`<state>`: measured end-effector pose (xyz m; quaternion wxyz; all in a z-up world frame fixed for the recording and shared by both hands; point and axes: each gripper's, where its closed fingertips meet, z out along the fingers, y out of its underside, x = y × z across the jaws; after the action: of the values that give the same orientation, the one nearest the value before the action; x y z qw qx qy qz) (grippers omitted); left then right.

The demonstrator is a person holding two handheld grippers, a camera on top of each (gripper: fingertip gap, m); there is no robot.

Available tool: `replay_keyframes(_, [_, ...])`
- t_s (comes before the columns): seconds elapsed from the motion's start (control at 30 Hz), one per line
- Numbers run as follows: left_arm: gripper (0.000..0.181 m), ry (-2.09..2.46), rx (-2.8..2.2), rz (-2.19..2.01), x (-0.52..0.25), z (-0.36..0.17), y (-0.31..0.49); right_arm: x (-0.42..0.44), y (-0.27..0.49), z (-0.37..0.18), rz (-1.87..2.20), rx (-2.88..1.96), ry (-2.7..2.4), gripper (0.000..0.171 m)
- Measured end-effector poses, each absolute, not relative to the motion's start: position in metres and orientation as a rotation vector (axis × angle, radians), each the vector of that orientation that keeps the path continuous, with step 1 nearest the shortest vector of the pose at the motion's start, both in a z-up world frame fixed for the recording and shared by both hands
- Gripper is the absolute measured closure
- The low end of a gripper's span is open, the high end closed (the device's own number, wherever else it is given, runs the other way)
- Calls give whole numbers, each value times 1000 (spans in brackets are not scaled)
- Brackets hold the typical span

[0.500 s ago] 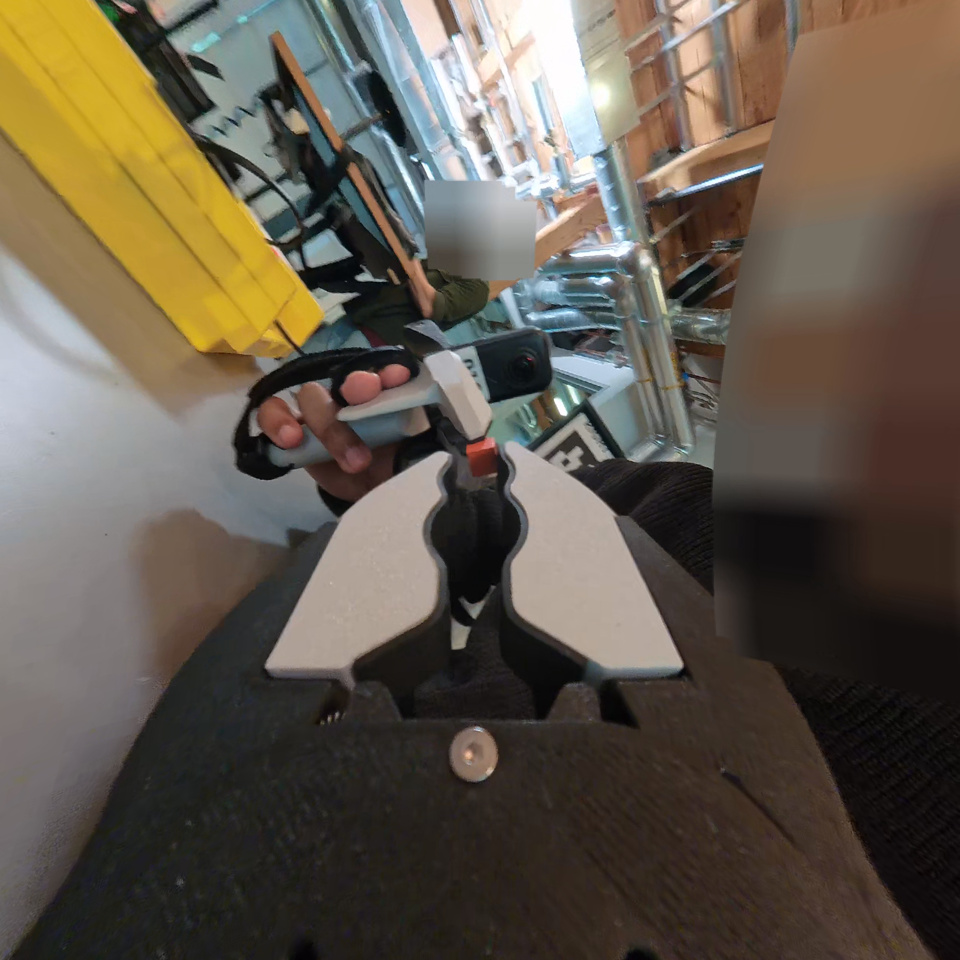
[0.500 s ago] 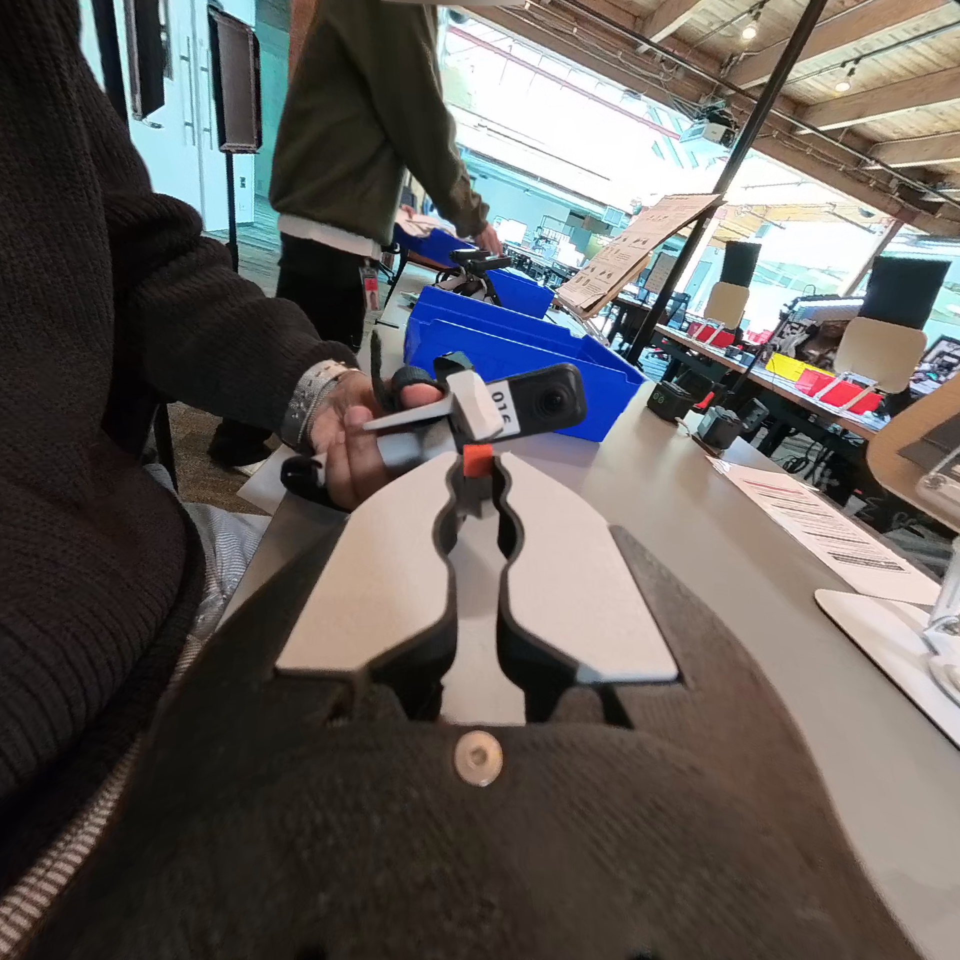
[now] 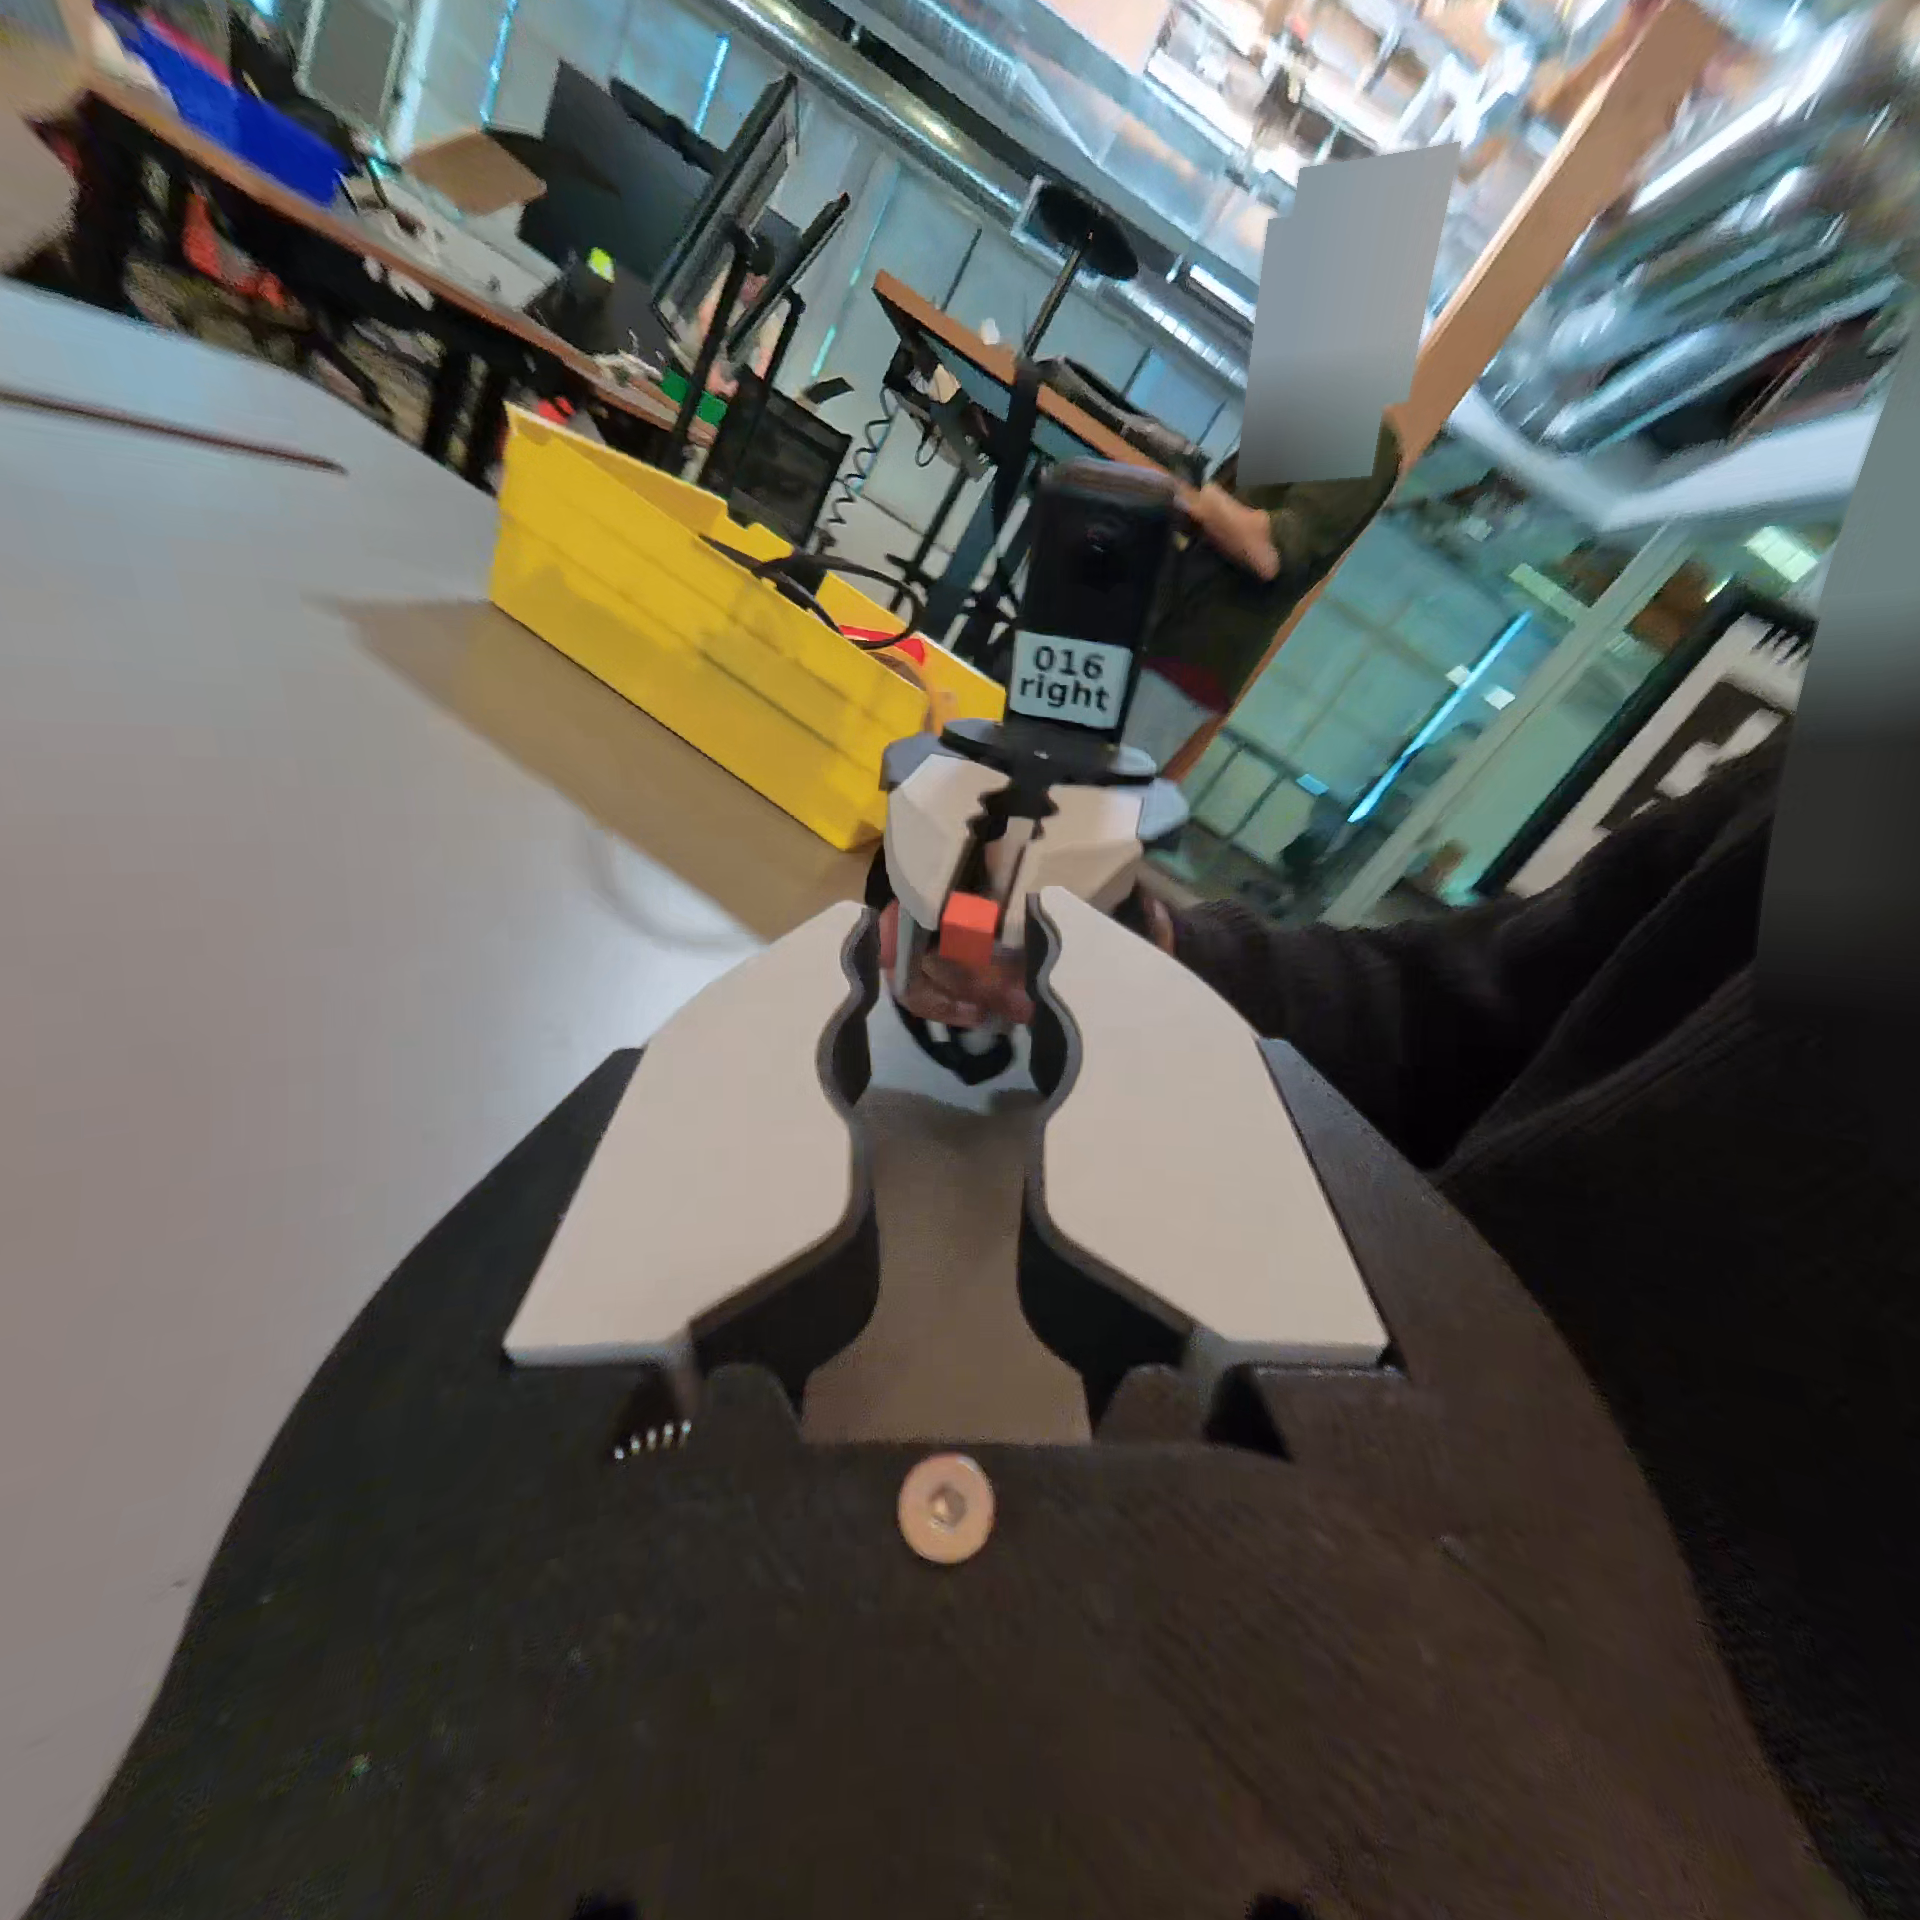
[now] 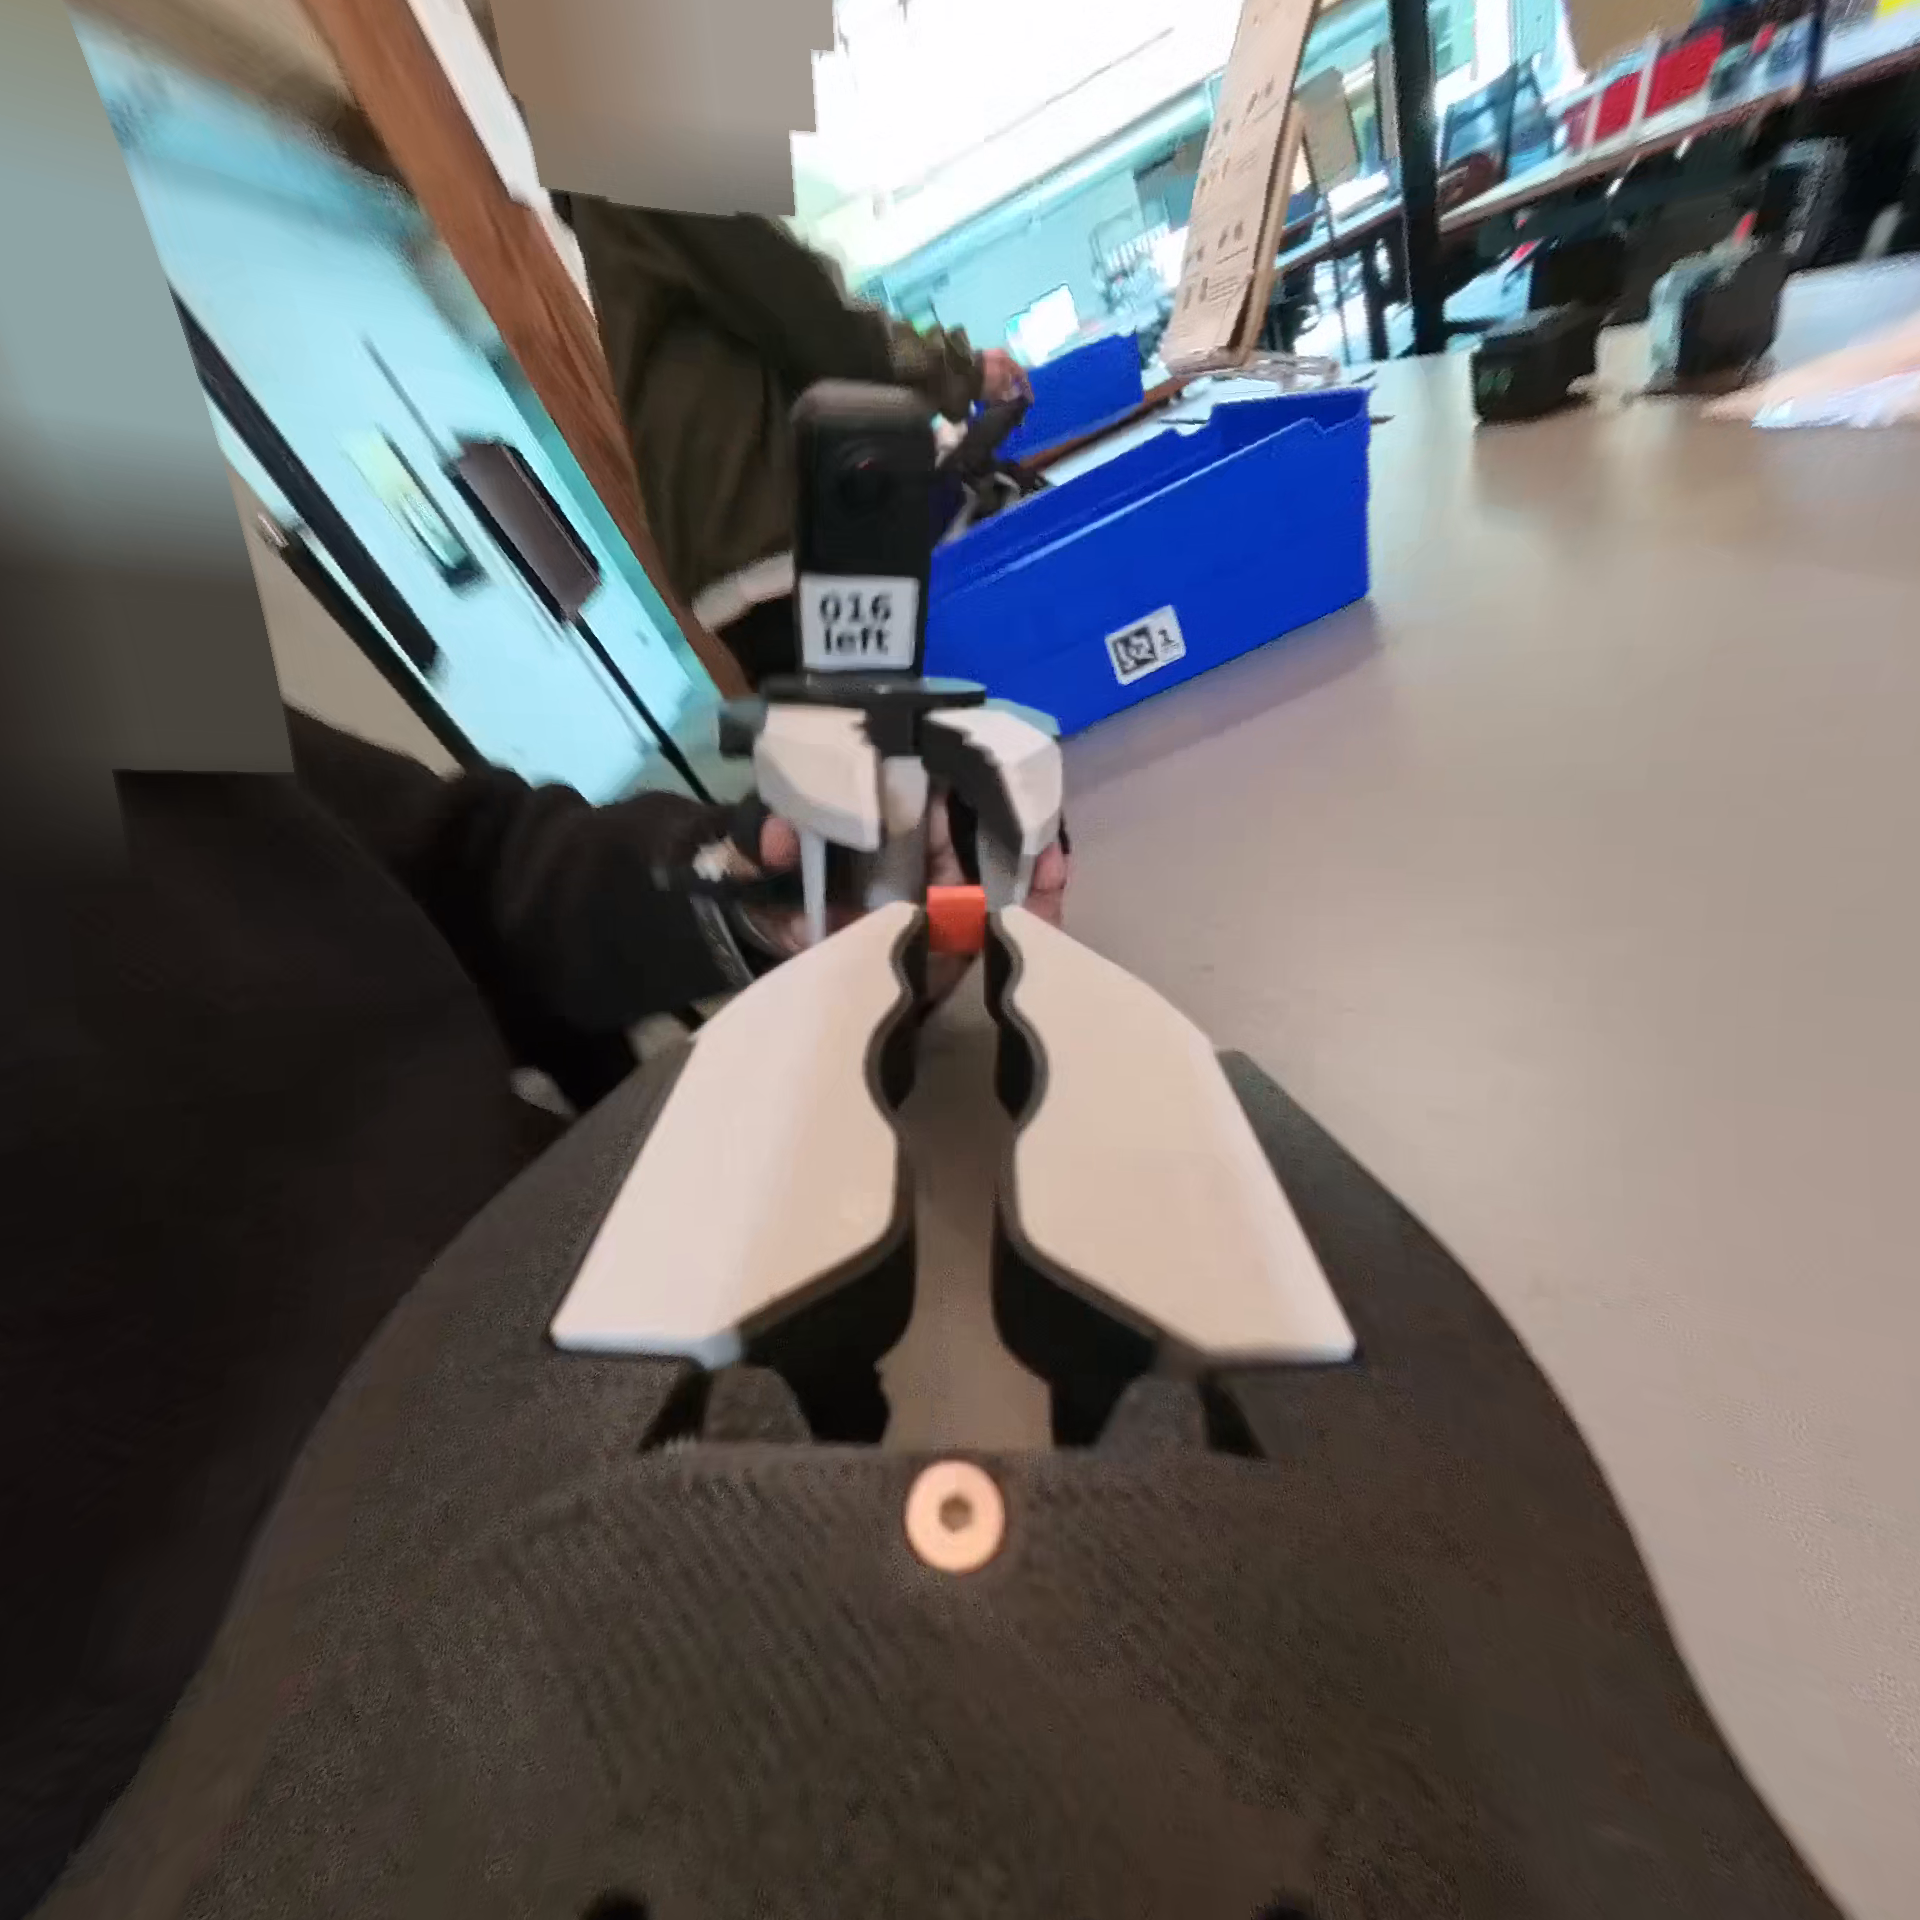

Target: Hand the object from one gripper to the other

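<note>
A small orange cube is pinched between the tips of my right gripper, which is shut on it a little above the grey table. My left gripper faces it nose to nose, jaws apart, just behind the cube. In the left wrist view the cube sits at the far right gripper's tips. It lies in the gap of my open left gripper, whose fingers do not touch it. A hand holds each gripper's handle.
A yellow bin stands on the table behind the right gripper. A blue bin stands behind the left gripper. A person in an olive jacket stands beyond the table edge. Small black devices sit at far right. Left and right tips are no more than a few centimetres apart.
Both views have rolled about a quarter turn, so the grippers now face each other upright. My left gripper's jaws stand wider than before. The cube stays at the right gripper's tips.
</note>
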<state>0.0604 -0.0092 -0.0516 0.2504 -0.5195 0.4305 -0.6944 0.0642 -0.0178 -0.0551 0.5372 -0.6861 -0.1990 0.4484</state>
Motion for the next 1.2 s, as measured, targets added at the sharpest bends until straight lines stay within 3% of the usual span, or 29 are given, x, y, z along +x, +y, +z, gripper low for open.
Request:
replay_keyframes(0.33, [154, 1401, -1133, -1341, 64, -61, -21, 68, -20, -55, 1604, -1648, -132, 161])
replay_keyframes(0.63, [163, 1472, -1043, -1198, 66, -67, -28, 60, -24, -61, 1798, -1654, -58, 161])
replay_keyframes(0.9, [170, 1498, -1013, -1170, 66, -67, -32, 53, -28, -63, 1836, -1664, -82, 160])
replay_keyframes(1.2, [171, 1411, -1149, -1378, 65, -59, -25, 71, -9, -55, 1552, -1575, -122, 138])
